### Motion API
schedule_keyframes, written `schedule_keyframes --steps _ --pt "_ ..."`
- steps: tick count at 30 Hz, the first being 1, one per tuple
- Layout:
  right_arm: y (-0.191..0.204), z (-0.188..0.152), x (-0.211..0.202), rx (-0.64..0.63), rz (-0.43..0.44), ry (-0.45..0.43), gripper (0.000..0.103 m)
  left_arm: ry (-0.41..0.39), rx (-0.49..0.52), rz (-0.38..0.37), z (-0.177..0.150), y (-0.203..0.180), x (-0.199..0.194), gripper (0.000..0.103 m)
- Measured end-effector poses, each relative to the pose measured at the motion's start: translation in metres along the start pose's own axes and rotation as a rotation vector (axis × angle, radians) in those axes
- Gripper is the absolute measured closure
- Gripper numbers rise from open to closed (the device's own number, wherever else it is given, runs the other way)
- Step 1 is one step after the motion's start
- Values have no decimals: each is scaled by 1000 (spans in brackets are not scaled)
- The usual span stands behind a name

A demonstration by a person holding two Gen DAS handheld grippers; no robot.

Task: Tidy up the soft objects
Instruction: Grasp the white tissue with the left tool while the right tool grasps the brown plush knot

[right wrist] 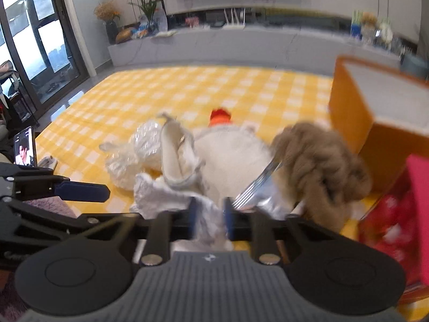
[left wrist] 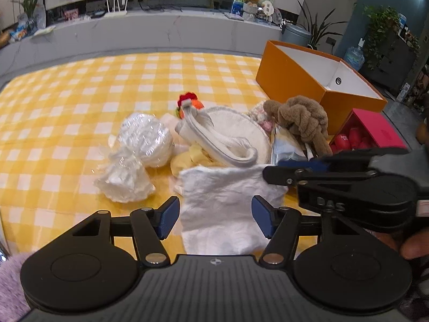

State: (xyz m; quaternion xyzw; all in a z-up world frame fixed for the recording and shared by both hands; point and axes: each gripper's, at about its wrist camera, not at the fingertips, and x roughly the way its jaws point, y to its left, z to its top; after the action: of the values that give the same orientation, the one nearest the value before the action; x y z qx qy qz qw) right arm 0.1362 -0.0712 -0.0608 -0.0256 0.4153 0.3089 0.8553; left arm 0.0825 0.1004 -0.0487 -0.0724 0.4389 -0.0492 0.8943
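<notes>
A pile of soft things lies on the yellow checked cloth (left wrist: 80,102): a white towel (left wrist: 225,201) in front, a white slipper (left wrist: 230,136), a plastic-wrapped white bundle (left wrist: 142,145), a brown knotted plush (left wrist: 303,120) and a red-orange knit toy (left wrist: 189,102). My left gripper (left wrist: 214,216) is open, its blue pads either side of the towel's near part. My right gripper (right wrist: 208,218) is shut on the white towel (right wrist: 171,196); it also shows in the left wrist view (left wrist: 295,173) at the towel's right corner.
An open orange box (left wrist: 316,80) stands at the back right, with a pink box (left wrist: 375,131) holding red items beside it. A silver foil packet (right wrist: 257,193) lies by the plush. A phone (right wrist: 25,147) stands at the left edge. A low grey bench (left wrist: 161,32) runs behind.
</notes>
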Motion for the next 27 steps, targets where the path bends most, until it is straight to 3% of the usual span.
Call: schedule_keyframes --steps 9,11,21,24,27 --pt "-15 -41 23 113 59 149 95 107 -109 -5 -13 -3 20 29" --pt "-18 -46 23 128 67 144 96 136 -140 16 -14 -4 29 26" --pt "-24 -47 23 154 73 148 95 114 -274 52 -12 4 44 11" --pt "-27 -48 20 153 73 148 95 152 -288 90 -10 4 57 9" --pt "-29 -49 21 161 77 147 95 206 -299 72 -9 4 68 8"
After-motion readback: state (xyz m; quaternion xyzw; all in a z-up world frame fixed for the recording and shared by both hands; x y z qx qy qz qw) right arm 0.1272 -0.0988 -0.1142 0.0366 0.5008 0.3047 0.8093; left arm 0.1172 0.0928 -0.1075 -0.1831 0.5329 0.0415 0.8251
